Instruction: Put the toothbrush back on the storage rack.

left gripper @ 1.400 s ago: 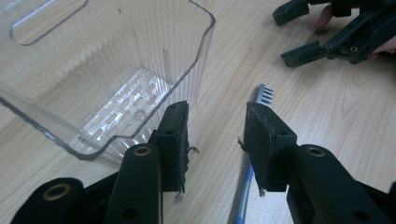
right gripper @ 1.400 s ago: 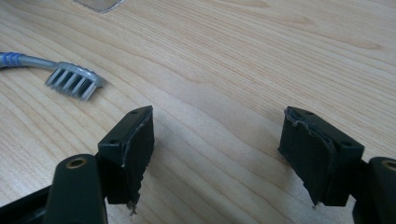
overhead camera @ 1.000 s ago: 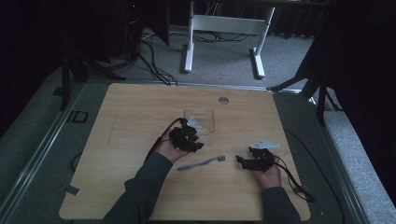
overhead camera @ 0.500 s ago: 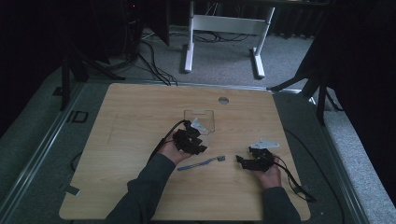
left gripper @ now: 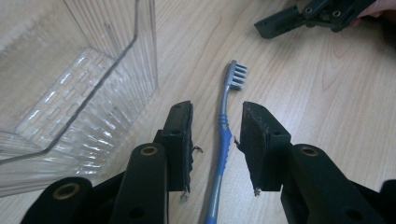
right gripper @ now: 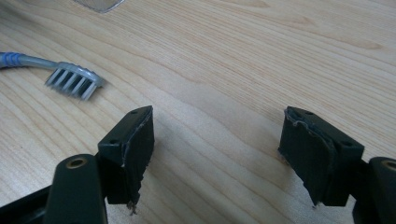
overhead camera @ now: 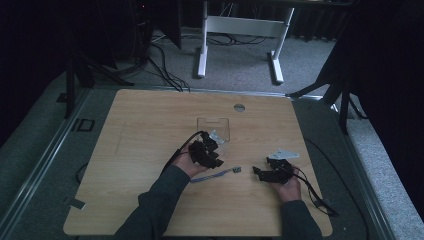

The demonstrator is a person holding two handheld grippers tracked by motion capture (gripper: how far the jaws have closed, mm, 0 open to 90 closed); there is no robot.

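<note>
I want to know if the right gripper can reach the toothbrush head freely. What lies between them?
Nothing: in the right gripper view, bare wooden table runs from the right gripper to the bristled head of the toothbrush; the high view agrees.

Toothbrush [left gripper: 223, 140] handle end cut off by bottom edge, left gripper view.

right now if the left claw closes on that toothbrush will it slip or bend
The toothbrush looks light and mostly stiff, so it probably lifts flat without drooping. Its thin, rounded handle lies between the left claw pads, untouched; it may twist or slide slightly as they pinch.
</note>
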